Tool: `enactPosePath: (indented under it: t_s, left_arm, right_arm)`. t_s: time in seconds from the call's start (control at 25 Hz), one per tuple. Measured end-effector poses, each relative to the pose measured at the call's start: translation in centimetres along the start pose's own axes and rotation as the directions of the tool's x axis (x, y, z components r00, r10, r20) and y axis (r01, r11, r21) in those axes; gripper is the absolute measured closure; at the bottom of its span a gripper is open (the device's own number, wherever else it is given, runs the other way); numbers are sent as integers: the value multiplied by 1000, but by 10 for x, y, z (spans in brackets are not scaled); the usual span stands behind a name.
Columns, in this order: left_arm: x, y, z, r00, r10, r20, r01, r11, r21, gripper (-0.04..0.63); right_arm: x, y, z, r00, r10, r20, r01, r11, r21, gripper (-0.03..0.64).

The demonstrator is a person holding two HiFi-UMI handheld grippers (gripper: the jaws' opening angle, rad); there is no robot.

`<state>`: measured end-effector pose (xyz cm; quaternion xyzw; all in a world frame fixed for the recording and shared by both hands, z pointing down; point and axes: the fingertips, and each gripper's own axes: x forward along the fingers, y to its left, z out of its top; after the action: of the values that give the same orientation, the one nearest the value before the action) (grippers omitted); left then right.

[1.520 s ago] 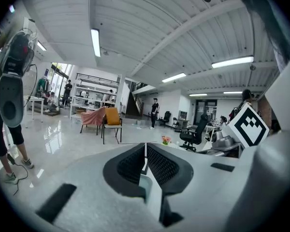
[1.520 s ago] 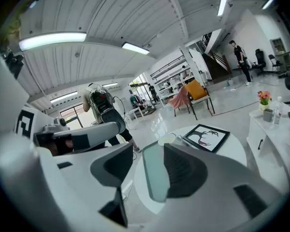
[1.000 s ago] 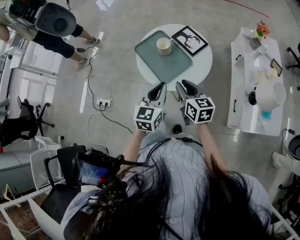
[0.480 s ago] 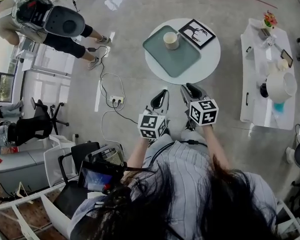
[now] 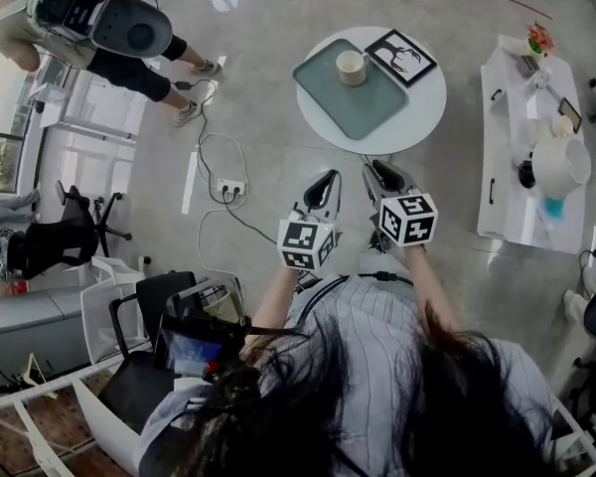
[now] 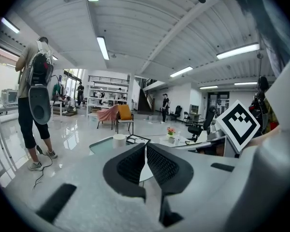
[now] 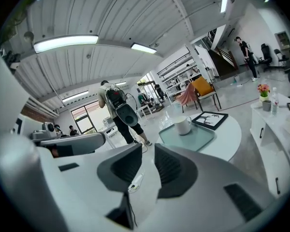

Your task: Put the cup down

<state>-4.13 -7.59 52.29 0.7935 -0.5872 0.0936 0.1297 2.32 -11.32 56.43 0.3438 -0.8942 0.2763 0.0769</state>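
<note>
Sitting upright near the top corner of the teal tray, on the round white table in the upper middle of the head view, the white cup looks already set down, with a framed picture just to its right. Both tools are well apart from it, down at mid-frame. The left gripper has its jaws drawn together with nothing in them. The right gripper shows a narrow slit between its pads with only floor behind, and those jaws have just been closing on empty air. So neither one has the cup, and by my reading the placing itself is done and the step in hand is a clean exit. To do that well, keep both grippers pointed at the table without reaching in, and keep the marker cubes level so no elbow swings toward the rim. Leave the tray alone, because the cup stands close to its edge and a nudge there could slide it toward the frame. Mind the floor too: a power strip and its cable lie at centre left, close beside the left arm, and could catch a foot. If the cup needed straightening, I would send in the right gripper, whose view faces it square on.
</note>
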Motion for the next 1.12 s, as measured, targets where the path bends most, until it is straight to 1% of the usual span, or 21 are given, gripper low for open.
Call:
enactPosePath:
  t_s: [0.16, 0.4, 0.72, 0.92, 1.12]
  left_arm:
    - [-23, 6, -2, 1000, -3, 21, 3, 1000, 1, 572]
    - [-66, 23, -12, 999, 11, 41, -10, 999, -33, 572]
    - [-119, 29, -27, 998, -8, 69, 12, 998, -55, 572]
    - [-140, 21, -32, 996, -35, 86, 40, 997, -64, 572]
    - [-158, 4, -41, 993, -79, 82, 84, 995, -59, 572]
  right_arm:
    - [-4, 23, -10, 1000, 0, -15, 0, 1000, -19, 523]
    - [-6, 69, -24, 1000, 13, -22, -14, 999, -44, 526]
    - [-28, 126, -46, 1000, 6, 5, -5, 997, -82, 532]
    - [-51, 146, -57, 1000, -20, 23, 22, 995, -97, 537]
    - [-74, 157, -67, 998, -50, 42, 54, 994, -96, 540]
